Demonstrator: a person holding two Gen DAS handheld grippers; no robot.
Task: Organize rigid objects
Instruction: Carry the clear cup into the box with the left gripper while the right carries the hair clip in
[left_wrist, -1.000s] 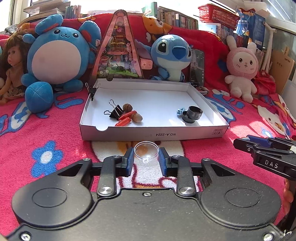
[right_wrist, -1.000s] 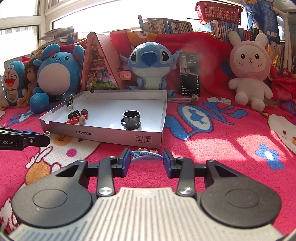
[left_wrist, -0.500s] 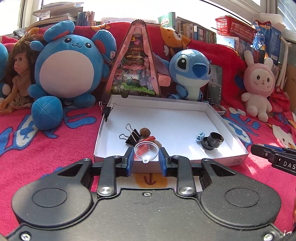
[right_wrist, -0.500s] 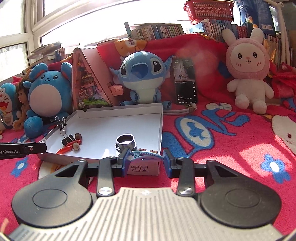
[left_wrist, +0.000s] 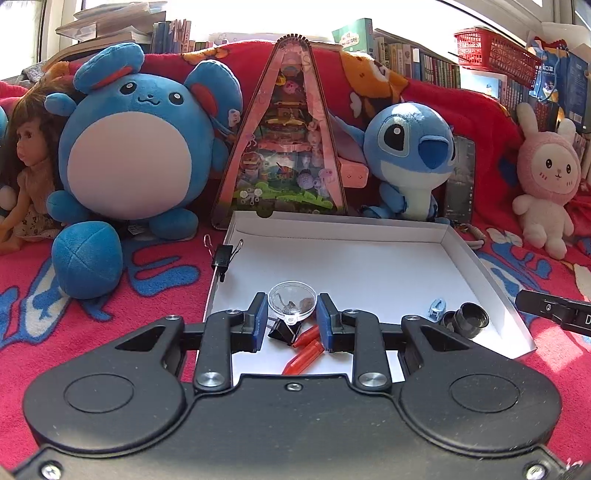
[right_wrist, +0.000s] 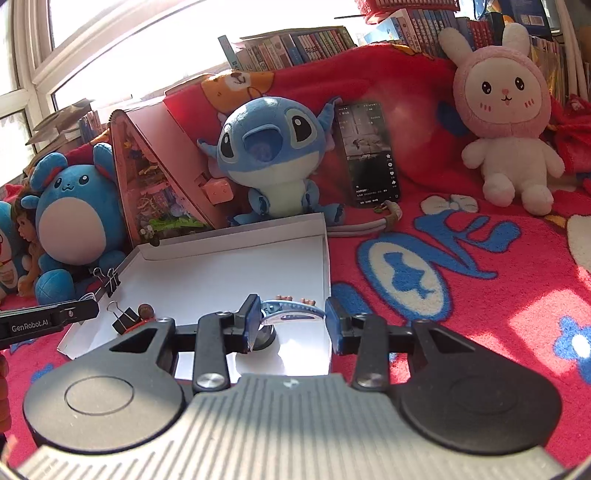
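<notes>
A white shallow box (left_wrist: 343, 225) (right_wrist: 229, 247) lies on the red blanket. My left gripper (left_wrist: 291, 314) is shut on a clear round plastic lid (left_wrist: 291, 301) and holds it over the box's near left part, above a black binder clip (left_wrist: 282, 332) and orange pieces (left_wrist: 306, 350). My right gripper (right_wrist: 291, 319) is shut on a blue hair clip (right_wrist: 291, 312) and holds it over the box's near right part. A black ring (left_wrist: 469, 319) and a small blue piece (left_wrist: 436, 306) lie in the box.
Plush toys stand behind the box: a blue round one (left_wrist: 136, 155), Stitch (left_wrist: 410, 155), a pink rabbit (left_wrist: 546, 184), a doll (left_wrist: 26, 177). A pink triangular display (left_wrist: 288, 147) and a phone (right_wrist: 369, 151) lean at the back. A binder clip (left_wrist: 223, 254) grips the box's left wall.
Both grippers have moved forward with their objects, from in front of the box to above its inside. Both stay shut.
</notes>
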